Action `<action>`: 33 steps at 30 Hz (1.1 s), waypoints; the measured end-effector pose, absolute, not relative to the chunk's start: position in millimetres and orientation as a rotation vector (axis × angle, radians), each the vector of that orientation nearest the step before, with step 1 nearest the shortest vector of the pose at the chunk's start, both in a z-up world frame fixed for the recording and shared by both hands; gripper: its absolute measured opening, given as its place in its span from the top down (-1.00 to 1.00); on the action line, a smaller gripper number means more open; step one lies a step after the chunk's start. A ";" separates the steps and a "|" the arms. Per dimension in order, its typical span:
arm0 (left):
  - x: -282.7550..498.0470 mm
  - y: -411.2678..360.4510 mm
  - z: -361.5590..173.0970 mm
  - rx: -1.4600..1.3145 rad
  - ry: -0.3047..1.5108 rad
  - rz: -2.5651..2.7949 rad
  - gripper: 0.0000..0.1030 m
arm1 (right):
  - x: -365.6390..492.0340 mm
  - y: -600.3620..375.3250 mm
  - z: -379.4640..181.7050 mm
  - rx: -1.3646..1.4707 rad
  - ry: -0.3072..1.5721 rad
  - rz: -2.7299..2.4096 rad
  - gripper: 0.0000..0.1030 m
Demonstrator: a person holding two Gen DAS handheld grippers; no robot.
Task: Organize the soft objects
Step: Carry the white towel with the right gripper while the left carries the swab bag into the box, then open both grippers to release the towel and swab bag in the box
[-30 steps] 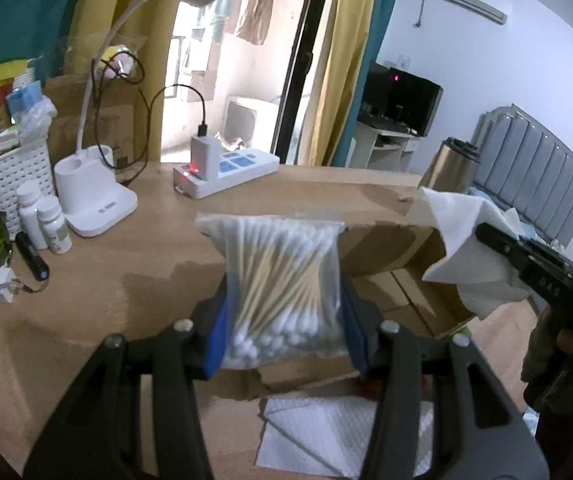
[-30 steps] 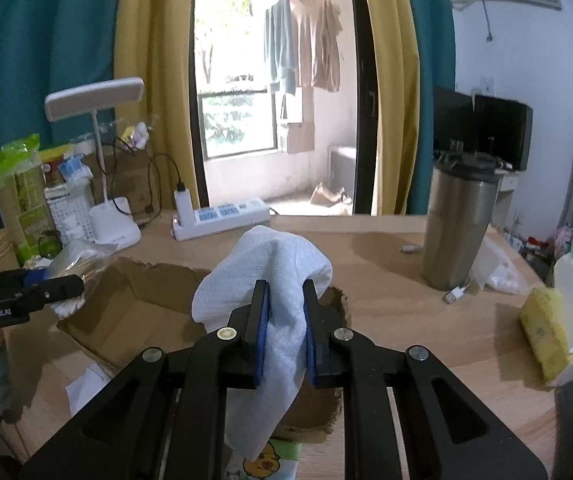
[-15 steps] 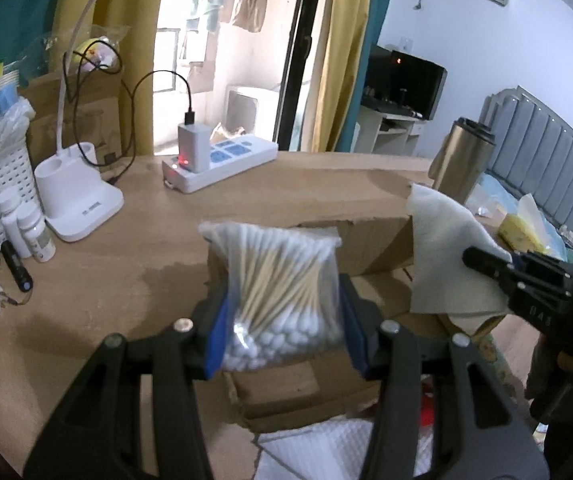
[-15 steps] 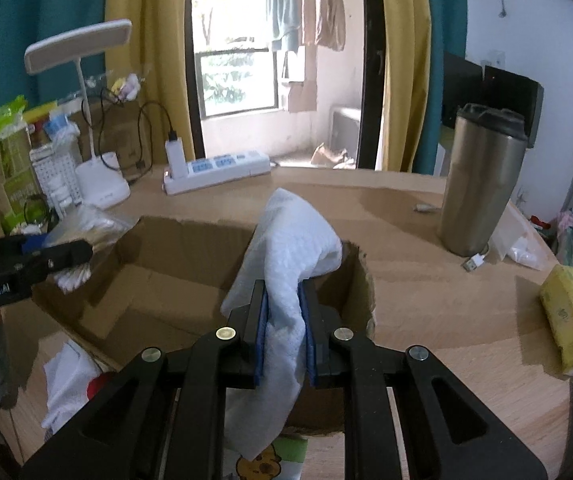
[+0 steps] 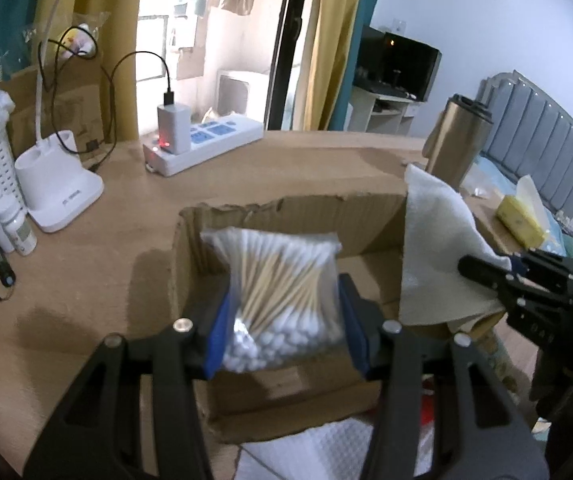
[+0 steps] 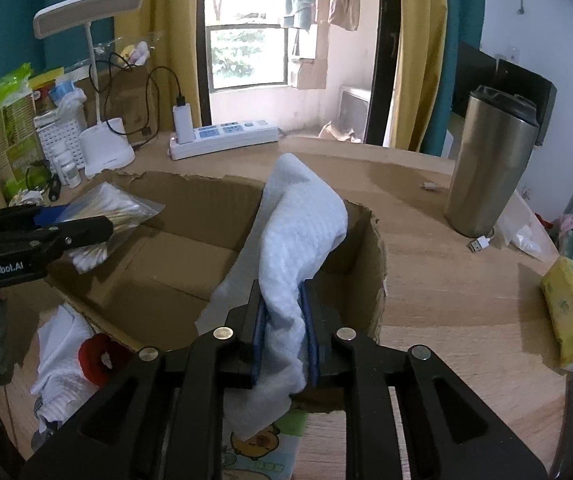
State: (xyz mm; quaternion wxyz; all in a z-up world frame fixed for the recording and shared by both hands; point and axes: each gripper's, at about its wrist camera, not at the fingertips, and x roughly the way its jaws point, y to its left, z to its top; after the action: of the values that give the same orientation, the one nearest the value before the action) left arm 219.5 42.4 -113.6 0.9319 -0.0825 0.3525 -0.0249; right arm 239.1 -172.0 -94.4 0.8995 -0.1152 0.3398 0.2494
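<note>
Left claw (image 5: pixel 282 316) pinching cotton swab bag (image 5: pixel 282 292) over cardboard box (image 5: pixel 286 216), right claw (image 6: pixel 284 332) pinching white cloth (image 6: pixel 298 240), steel tumbler (image 6: pixel 490 164) nearby

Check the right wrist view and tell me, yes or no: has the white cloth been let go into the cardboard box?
No, the right gripper is shut on the white cloth, held up over the cardboard box.
</note>
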 end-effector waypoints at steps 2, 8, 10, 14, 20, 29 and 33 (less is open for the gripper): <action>217.6 42.1 -111.6 -0.162 0.710 -0.042 -0.03 | 236.2 -173.7 -90.1 -0.230 0.682 0.519 0.28; 206.0 44.1 -96.0 -0.177 0.655 -0.050 -0.40 | 223.9 -181.4 -74.5 -0.205 0.624 0.514 -0.09; 201.2 44.3 -91.3 -0.180 0.644 -0.053 -0.45 | 217.1 -185.1 -67.8 -0.200 0.600 0.509 -0.10; 190.7 48.3 -83.8 -0.191 0.628 -0.053 -0.48 | 204.3 -194.0 -54.0 -0.201 0.560 0.488 -0.12; 171.0 51.4 -70.6 -0.209 0.585 -0.050 -0.49 | 188.7 -206.8 -36.7 -0.183 0.517 0.469 -0.14; 135.8 44.4 -56.4 -0.217 0.536 -0.083 -0.50 | 155.2 -212.9 -17.7 -0.173 0.453 0.489 -0.44; 121.7 41.1 -54.7 -0.226 0.527 -0.090 -0.53 | 142.3 -212.8 -15.9 -0.176 0.447 0.500 -0.46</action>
State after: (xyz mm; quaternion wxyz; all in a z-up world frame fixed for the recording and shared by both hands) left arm 121.7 41.1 -54.7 0.9581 -0.1115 0.2600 -0.0441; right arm 142.3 -212.8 -15.9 0.9405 -0.0864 0.2189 0.2452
